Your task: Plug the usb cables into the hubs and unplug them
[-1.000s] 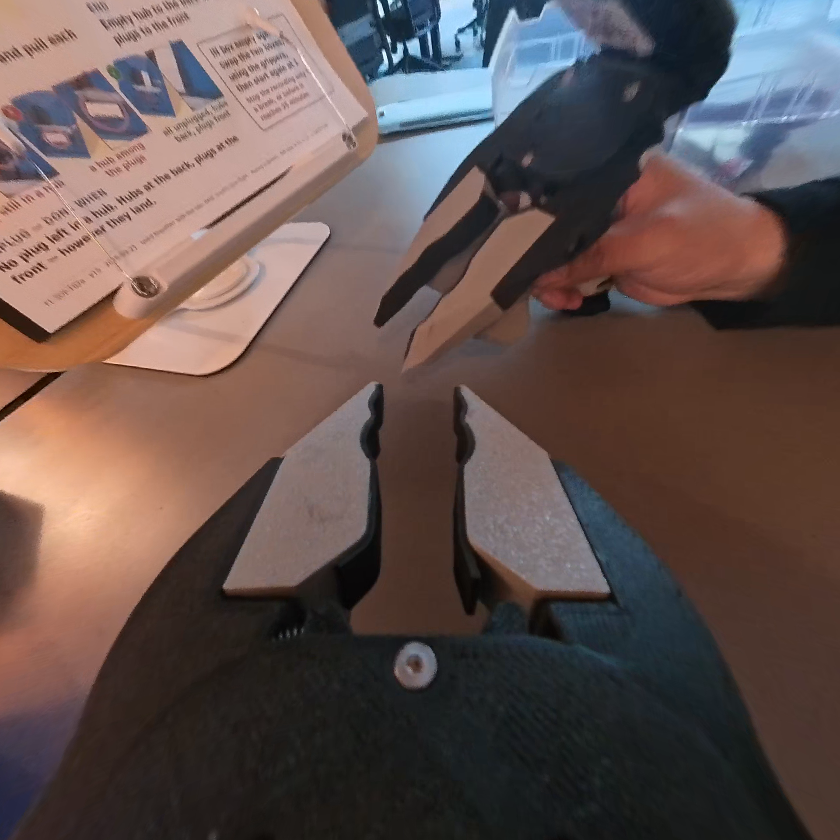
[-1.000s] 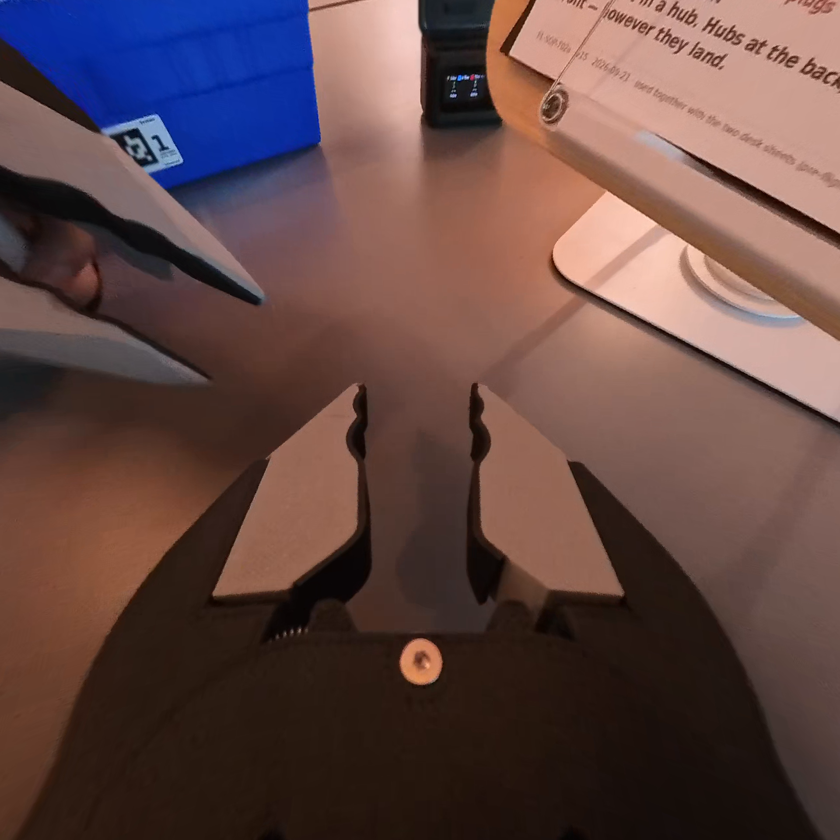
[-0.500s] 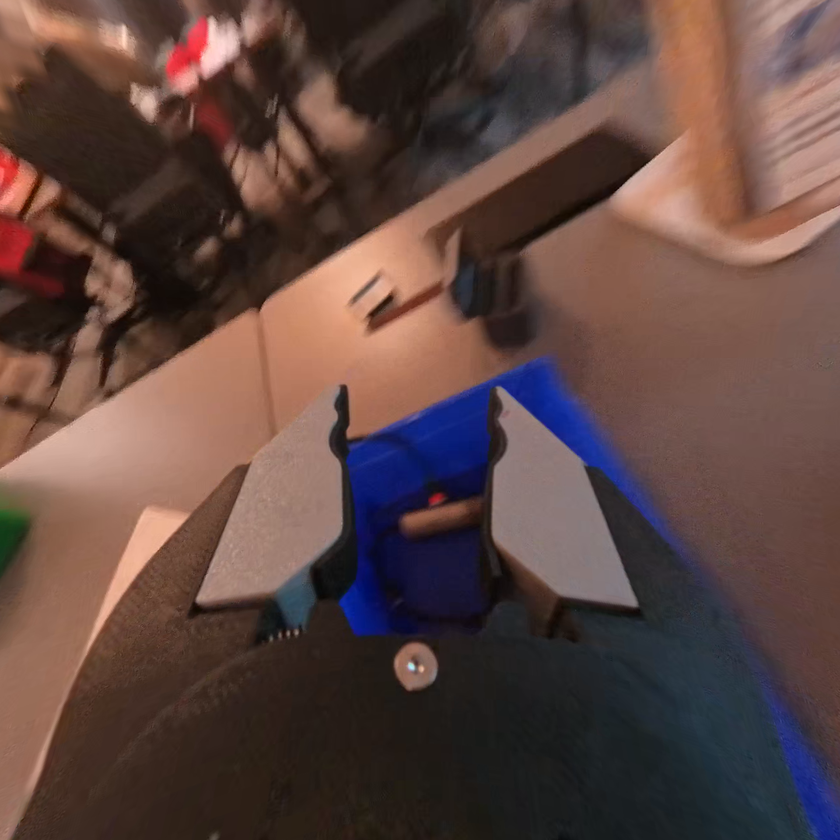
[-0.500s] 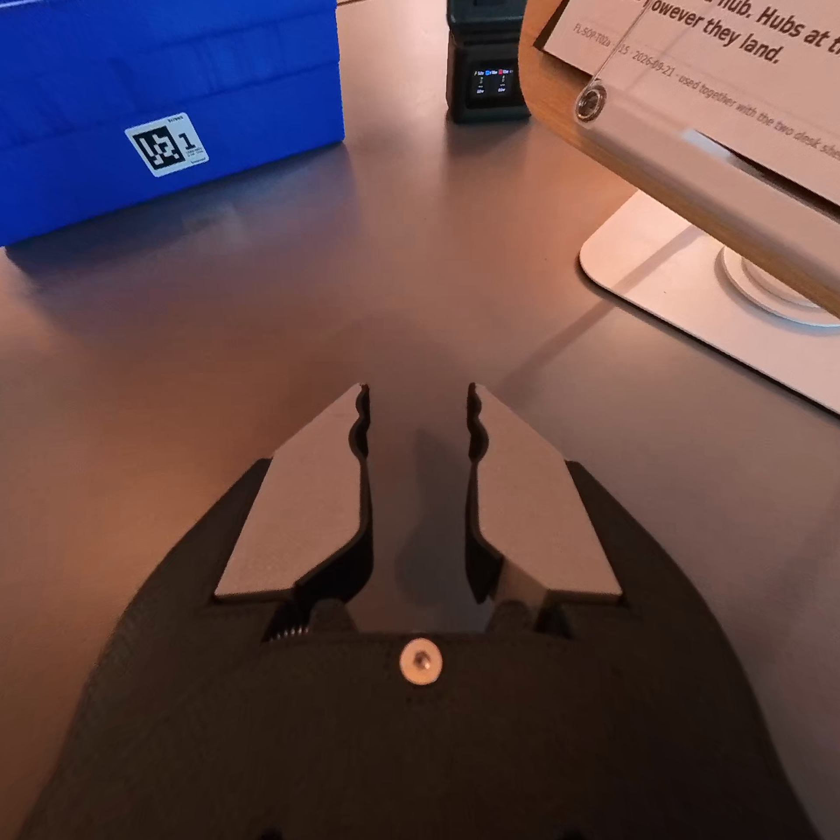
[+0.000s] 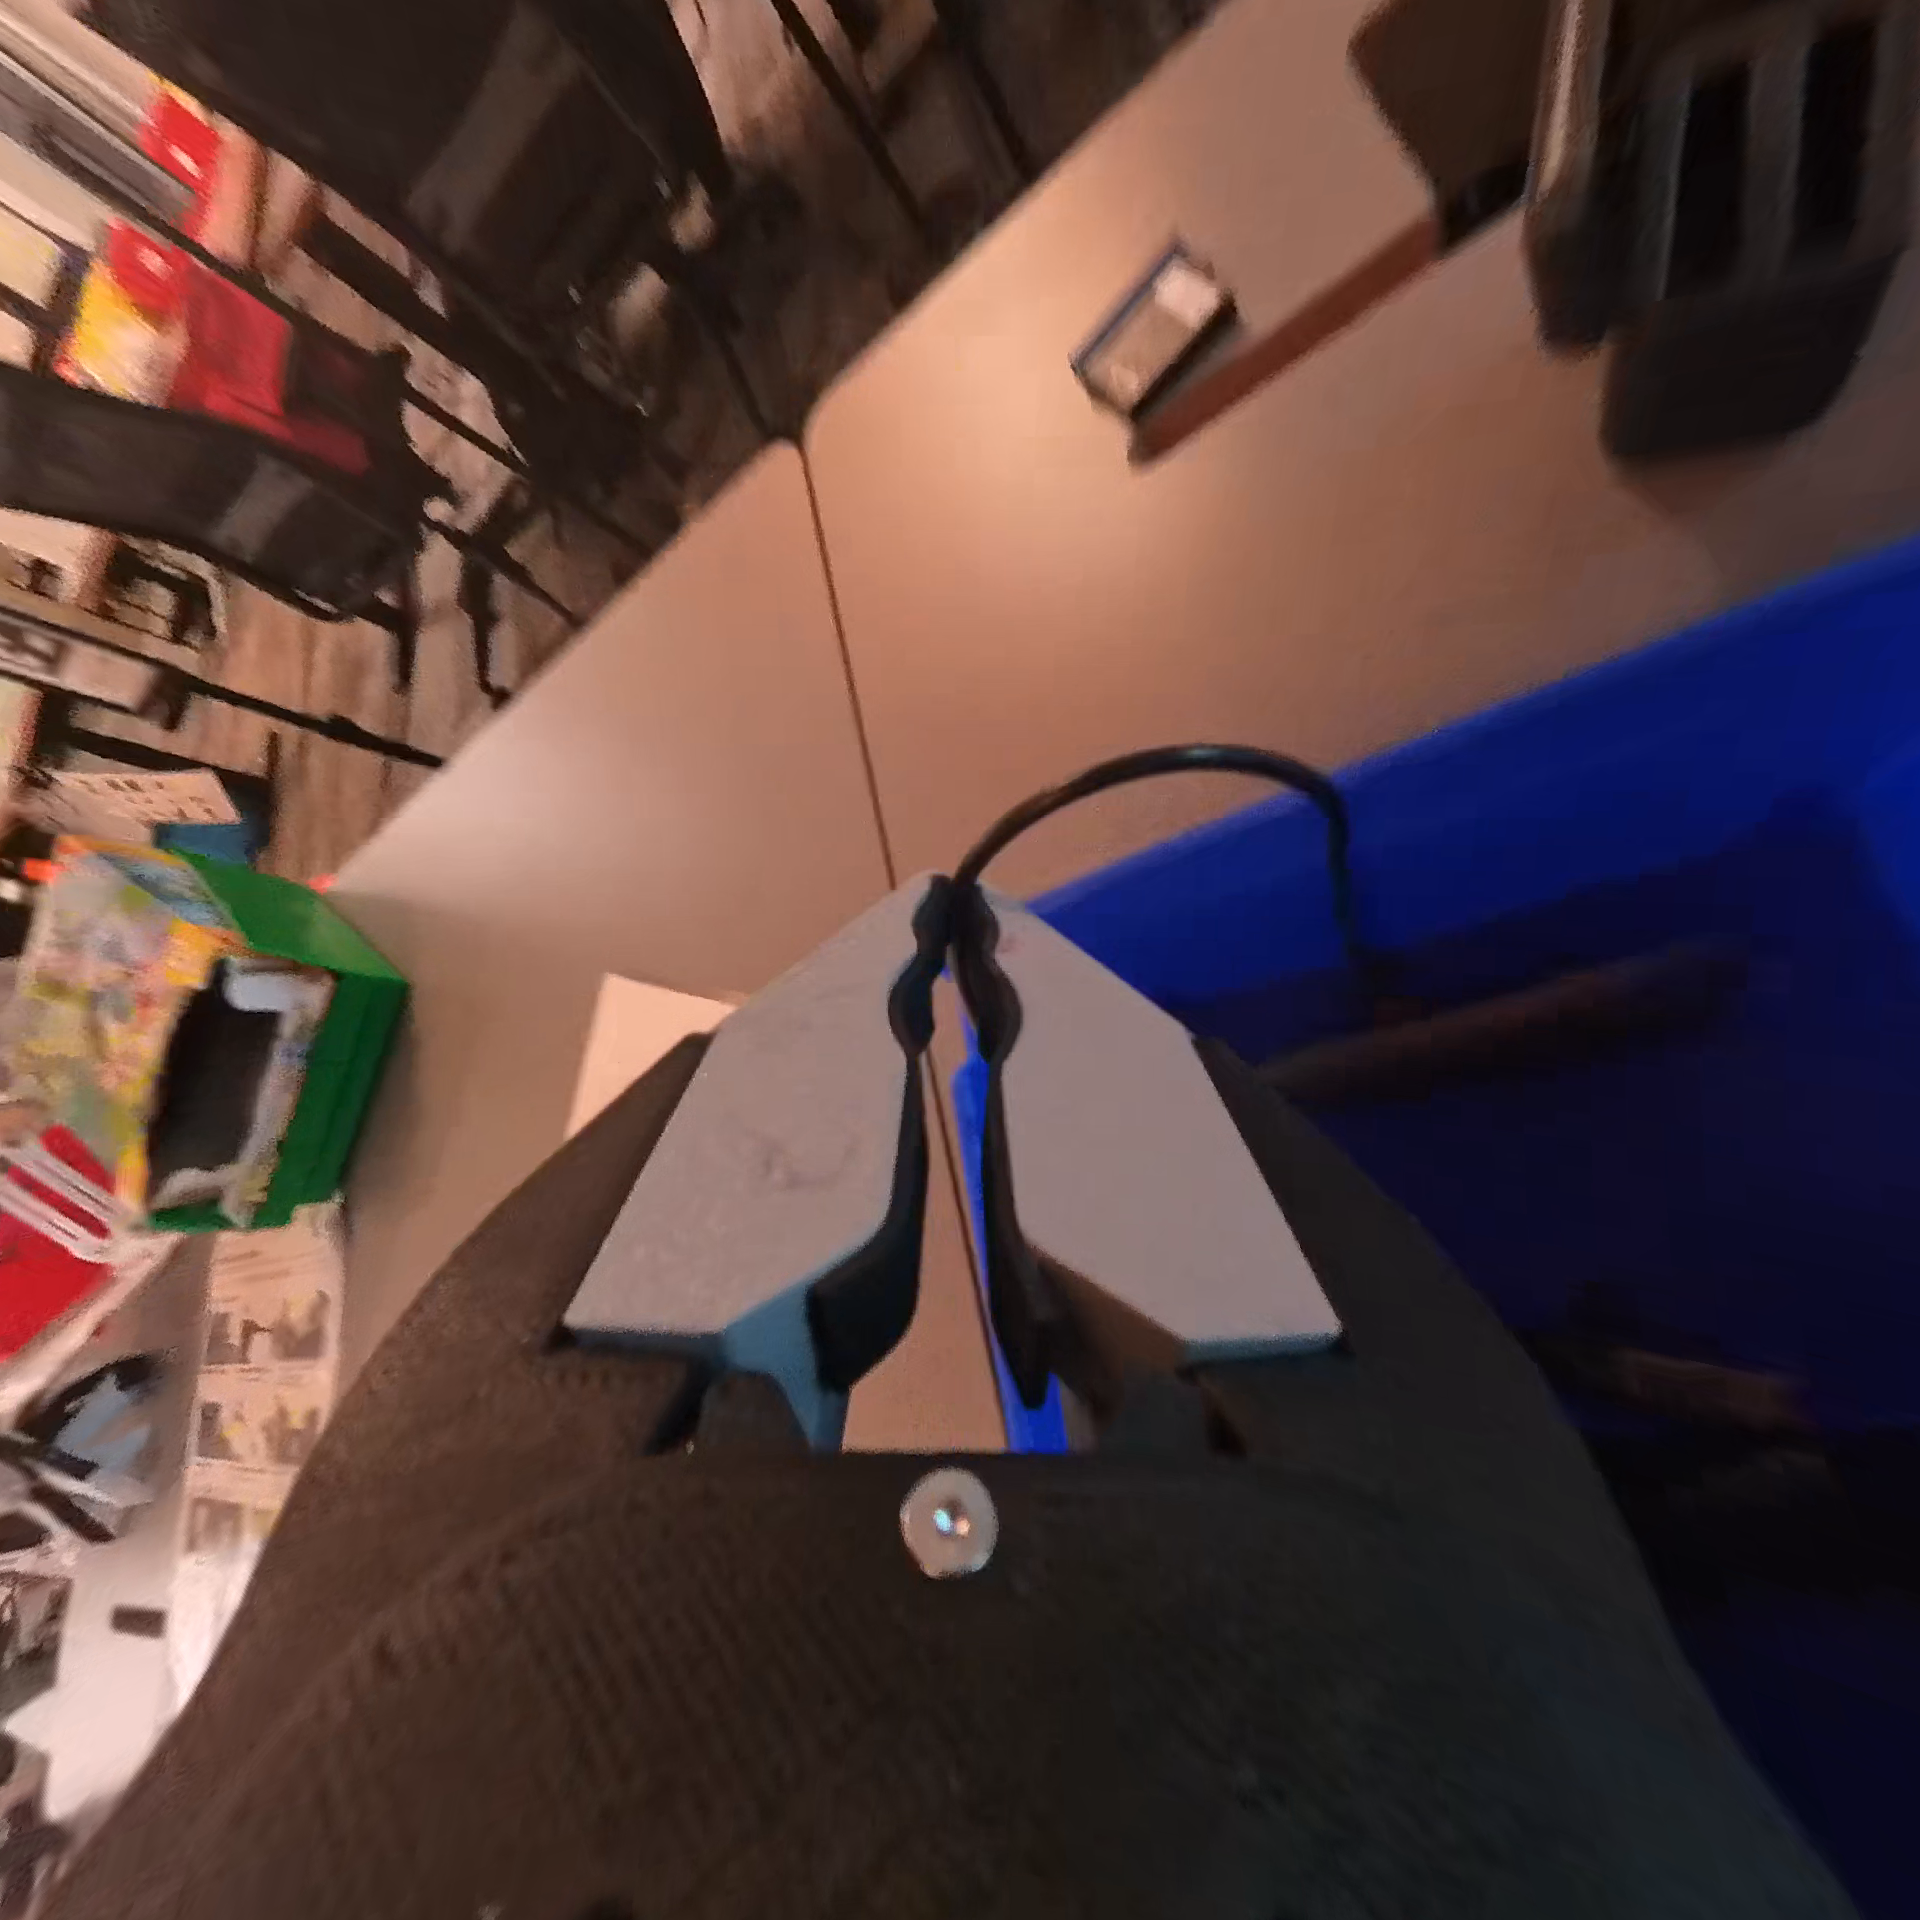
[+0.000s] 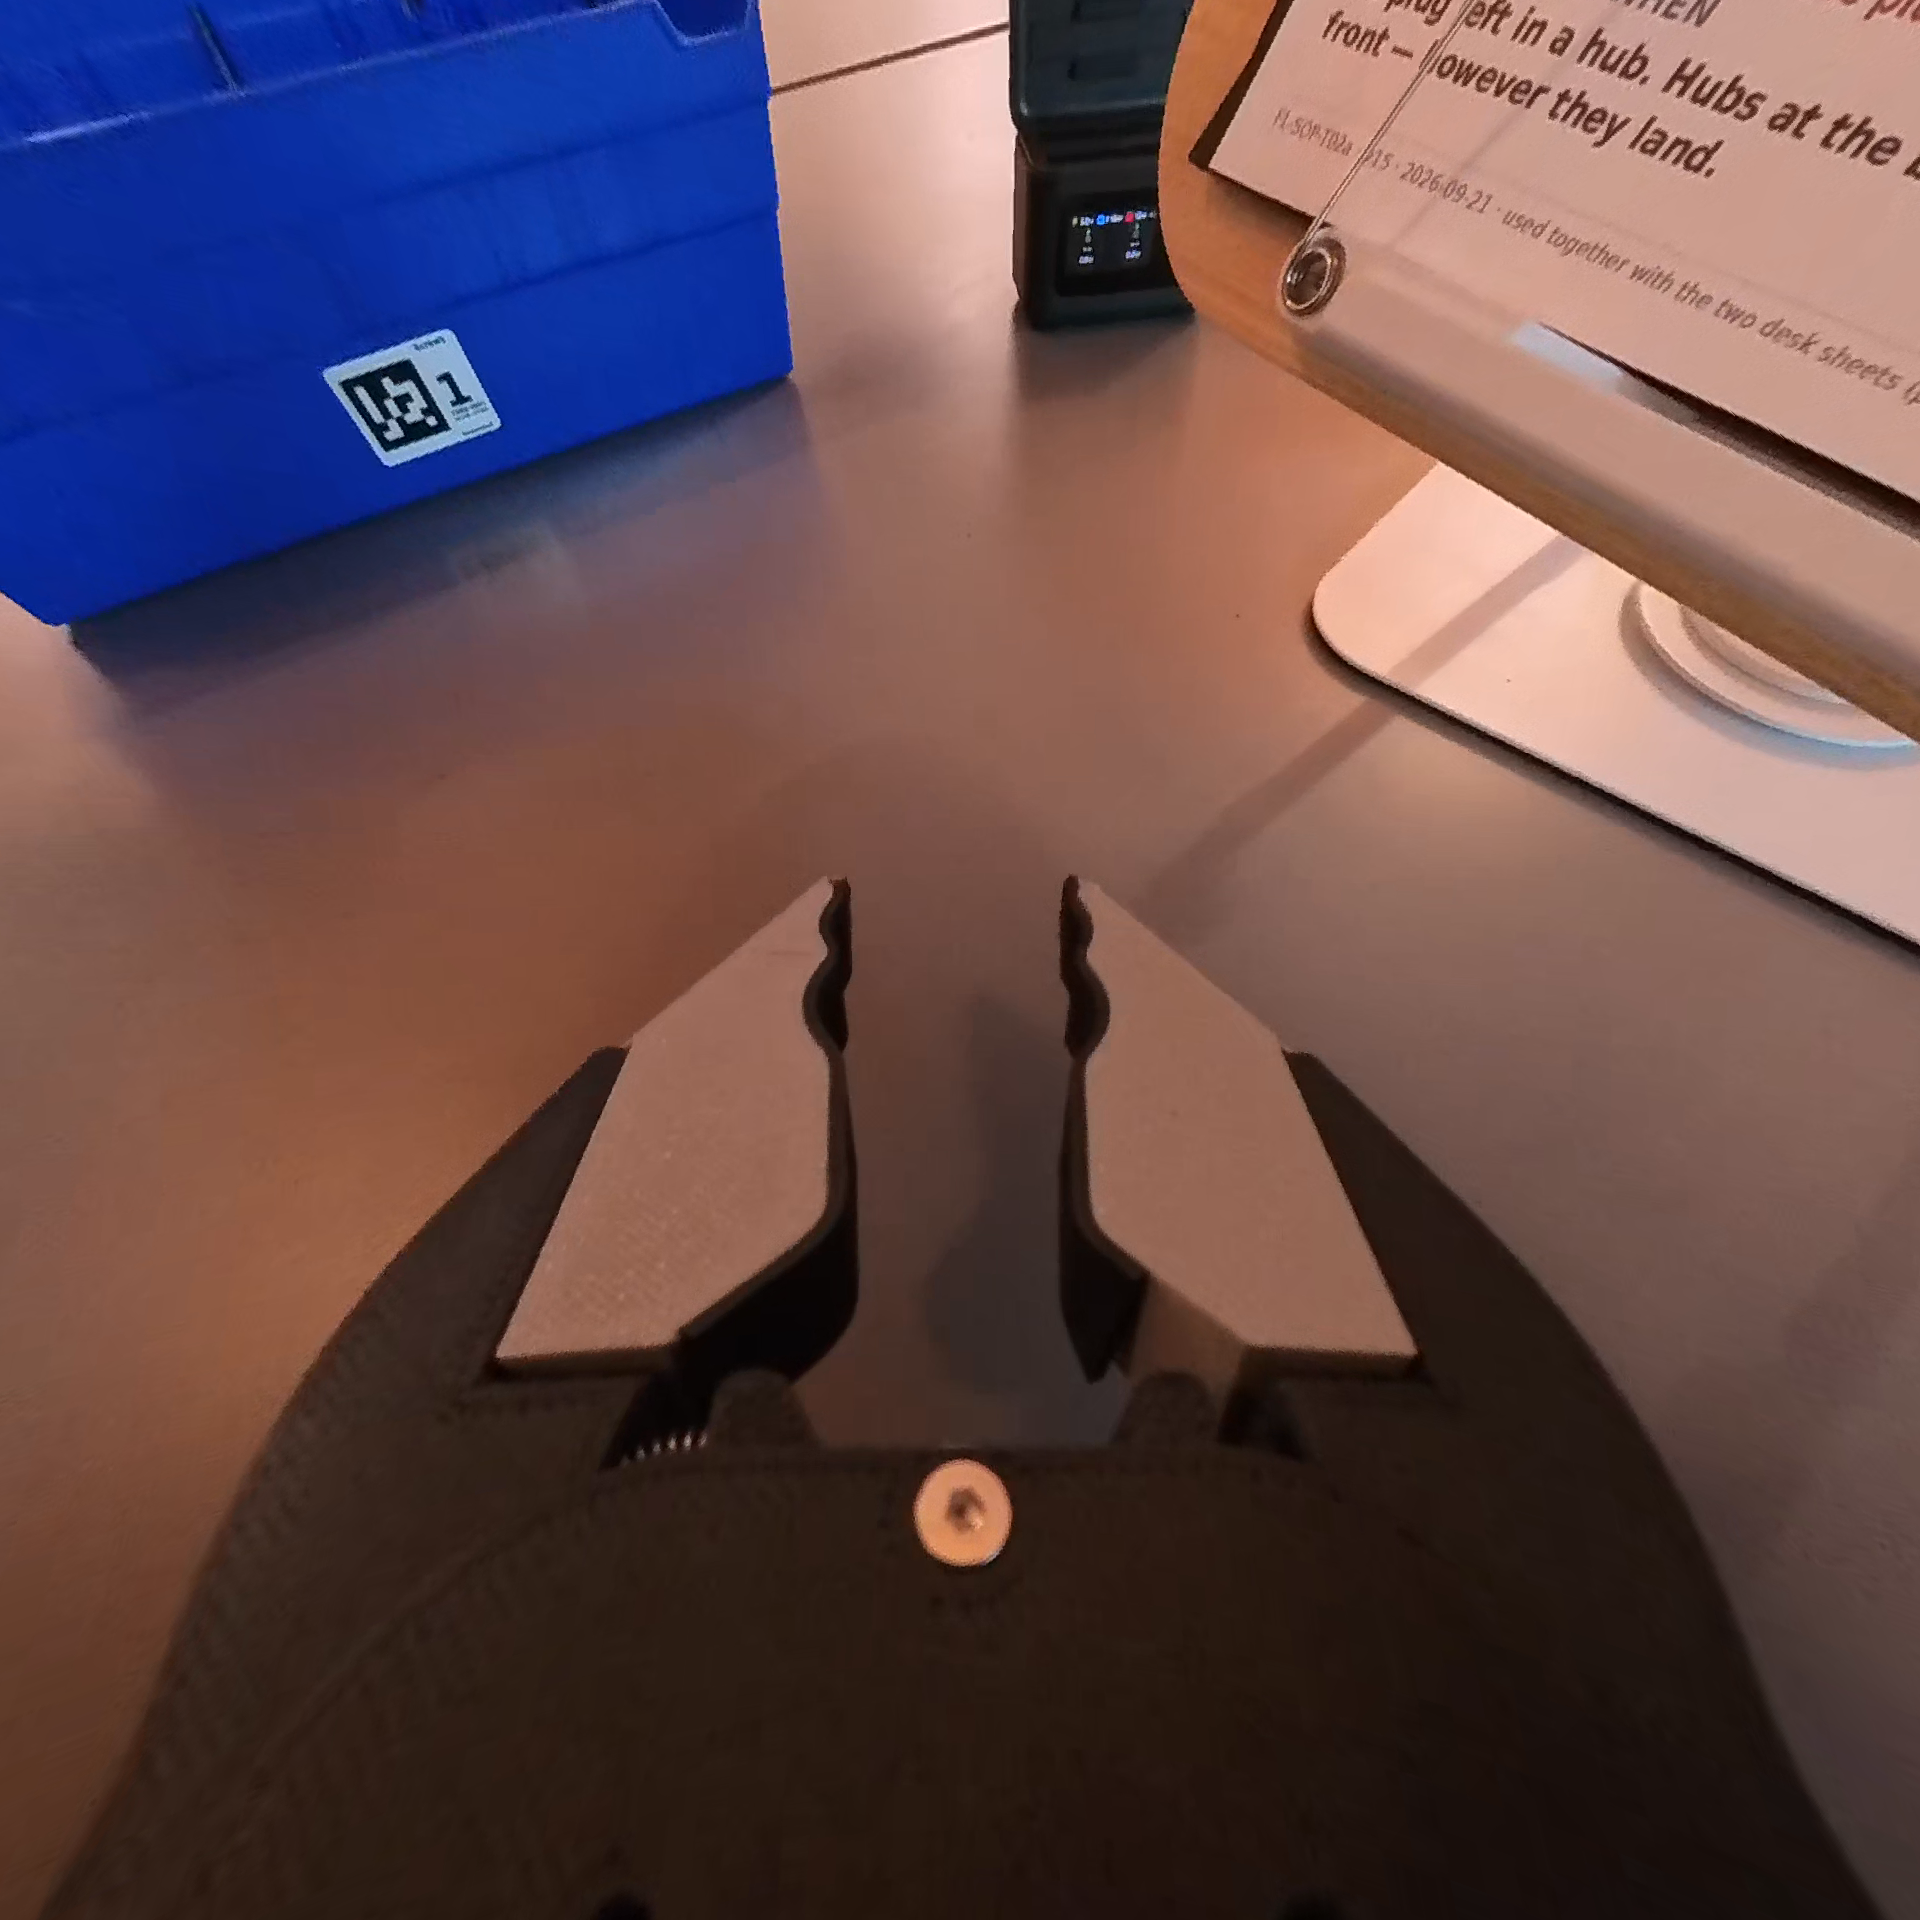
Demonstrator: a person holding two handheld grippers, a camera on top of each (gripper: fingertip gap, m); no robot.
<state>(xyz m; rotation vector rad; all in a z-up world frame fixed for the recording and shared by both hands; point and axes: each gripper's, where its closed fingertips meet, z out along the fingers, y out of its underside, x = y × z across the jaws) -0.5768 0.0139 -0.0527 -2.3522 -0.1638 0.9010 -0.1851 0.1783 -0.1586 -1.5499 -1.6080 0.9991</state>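
One gripper, the left gripper (image 5: 951,914), pinches a thin black cable (image 5: 1164,764) over the blue bin (image 5: 1558,831), right gripper (image 6: 956,904) open, and a blurry, maybe thin grip could slip.

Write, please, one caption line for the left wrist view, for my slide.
Left gripper pinches a thin black cable at its fingers' tips, the cable arching back into the blue bin.

left claw (image 5: 954,914) | swung over blue bin (image 5: 1558,852) | closed on black cable (image 5: 1143,769)
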